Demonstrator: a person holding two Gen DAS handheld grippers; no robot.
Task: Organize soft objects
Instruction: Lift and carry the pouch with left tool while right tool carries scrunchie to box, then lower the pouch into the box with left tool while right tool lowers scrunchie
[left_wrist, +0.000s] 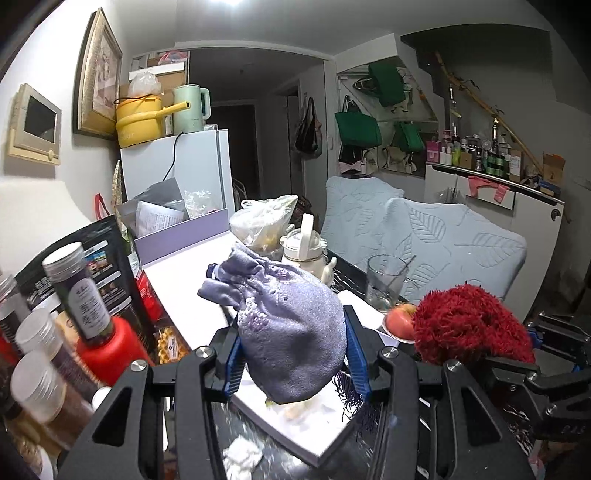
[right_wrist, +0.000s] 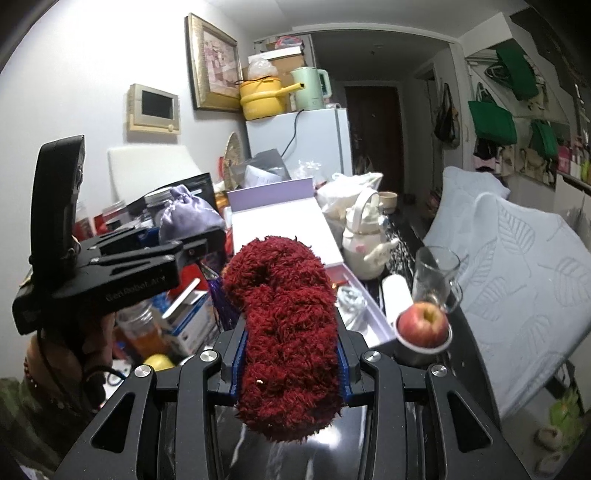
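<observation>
Left wrist view:
Left gripper (left_wrist: 293, 354): closed around the lavender pouch (left_wrist: 288, 325), blue pads pressed into both sides; the pouch is lifted above the white lid (left_wrist: 192, 295).
Advice: the pouch likely sags, so keep the squeeze steady and set it down base first, clear of the glass (left_wrist: 386, 282) and teapot (left_wrist: 306, 251).
Containers: the purple box (left_wrist: 181, 232) holds papers and grey bags; the glass has a thin stick in it; the plastic bag (left_wrist: 262, 221) has pale contents I cannot identify.

Right wrist view:
Right gripper (right_wrist: 290, 363): clamped on the red fuzzy item (right_wrist: 286, 332), held above the dark table (right_wrist: 458, 354).
Left gripper: seen just to the left with the pouch.
Advice: move the two bundles apart before lowering; the apple (right_wrist: 423, 325) sits near.
Containers: the apple rests in a small dish (right_wrist: 424, 347).
</observation>
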